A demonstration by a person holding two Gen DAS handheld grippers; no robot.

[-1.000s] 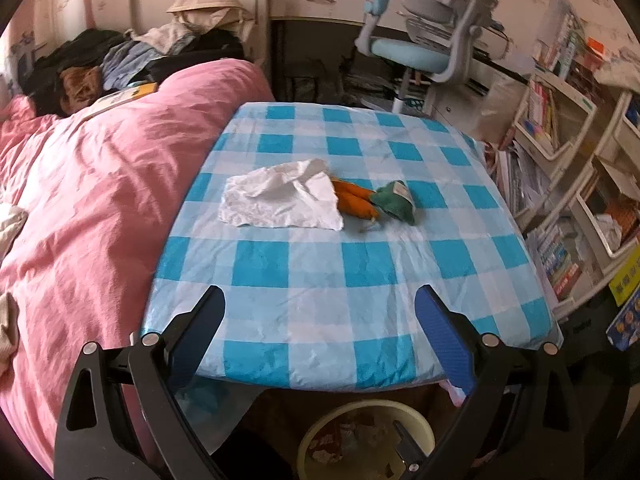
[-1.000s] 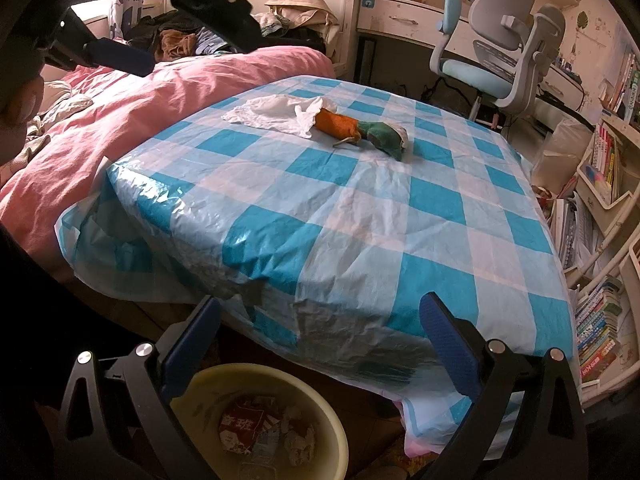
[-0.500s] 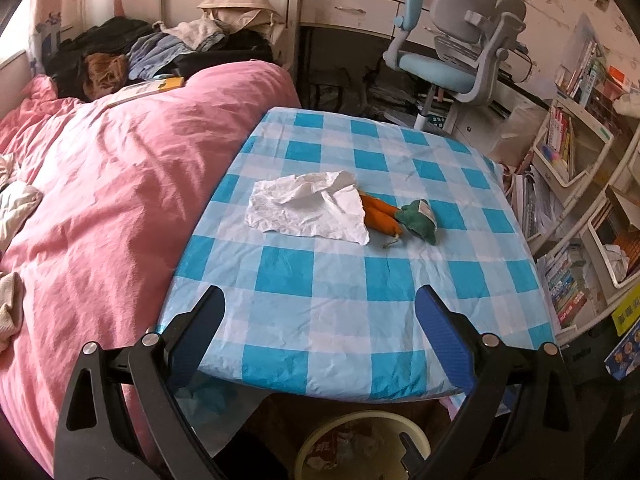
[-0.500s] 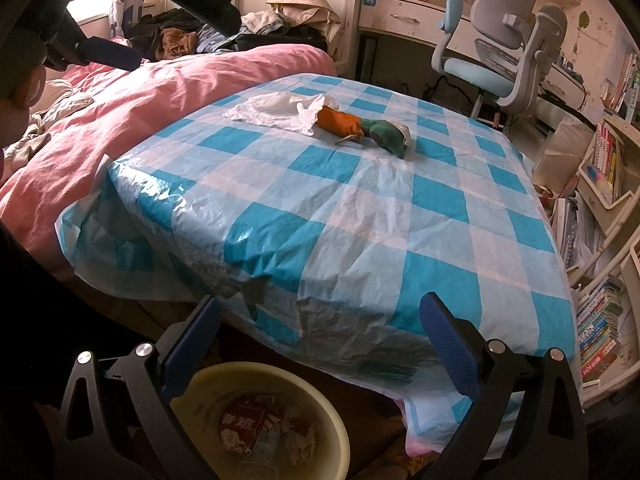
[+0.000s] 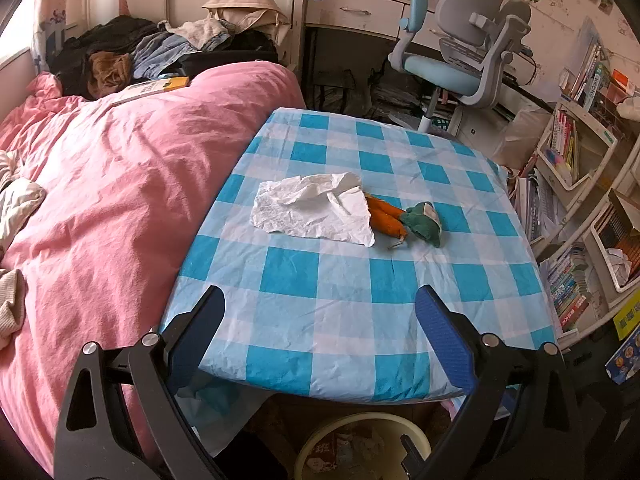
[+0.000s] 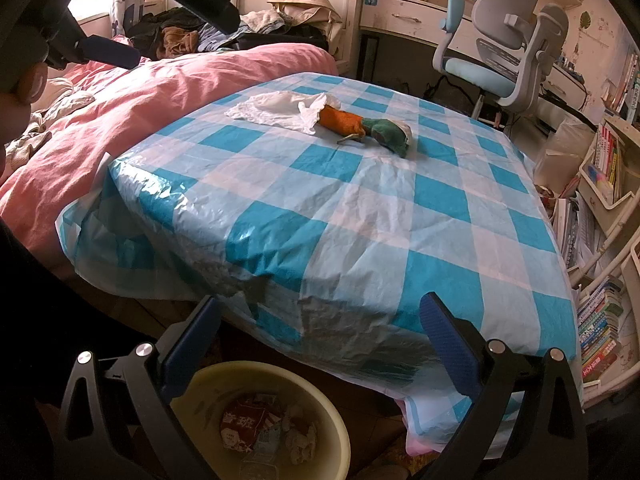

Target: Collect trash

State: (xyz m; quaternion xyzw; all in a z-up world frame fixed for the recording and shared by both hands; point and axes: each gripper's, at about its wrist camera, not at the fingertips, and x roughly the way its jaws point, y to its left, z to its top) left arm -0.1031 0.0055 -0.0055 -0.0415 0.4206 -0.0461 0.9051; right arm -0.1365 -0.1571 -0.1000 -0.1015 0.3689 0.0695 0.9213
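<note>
Both grippers are empty w/ jaws spread wide. Left gripper (image 5: 316, 332) hovers over the near edge of the checked tablecloth (image 5: 352, 292); right gripper (image 6: 320, 340) sits lower, above the yellow bin (image 6: 332, 412) on the floor. The bin holds a red wrapper (image 6: 244, 420) and crumpled scraps, so I'd say some trash is in already. Left to do: the crumpled white tissue (image 5: 316, 208), mid-table at approx 12 o'clock from the left gripper, well apart from it. A plush carrot (image 5: 386, 220) touches the tissue at its 3 o'clock side; probably a toy, not trash. Nothing is gripped yet.
</note>
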